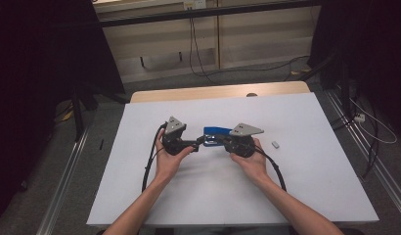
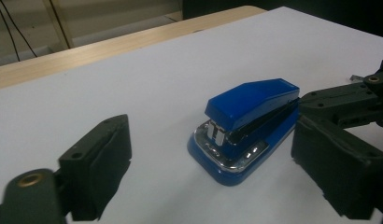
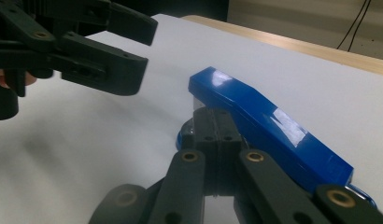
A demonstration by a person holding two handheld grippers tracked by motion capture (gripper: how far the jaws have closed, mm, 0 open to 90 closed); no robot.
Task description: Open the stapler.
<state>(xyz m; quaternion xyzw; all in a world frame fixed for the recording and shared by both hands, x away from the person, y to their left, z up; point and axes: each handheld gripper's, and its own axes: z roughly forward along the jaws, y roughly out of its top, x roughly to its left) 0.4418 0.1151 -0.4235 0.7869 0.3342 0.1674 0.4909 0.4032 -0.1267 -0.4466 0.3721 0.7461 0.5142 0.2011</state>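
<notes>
A glossy blue plastic stapler with a chrome base lies on the white table, between the two grippers. The left gripper has its black jaws spread wide, the stapler's front end just ahead in the gap, untouched. The right gripper has its jaws pressed together right beside the stapler's near side, gripping nothing.

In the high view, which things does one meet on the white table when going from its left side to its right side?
Left hand → left gripper → blue stapler → right gripper → small grey piece lying apart on the table.
</notes>
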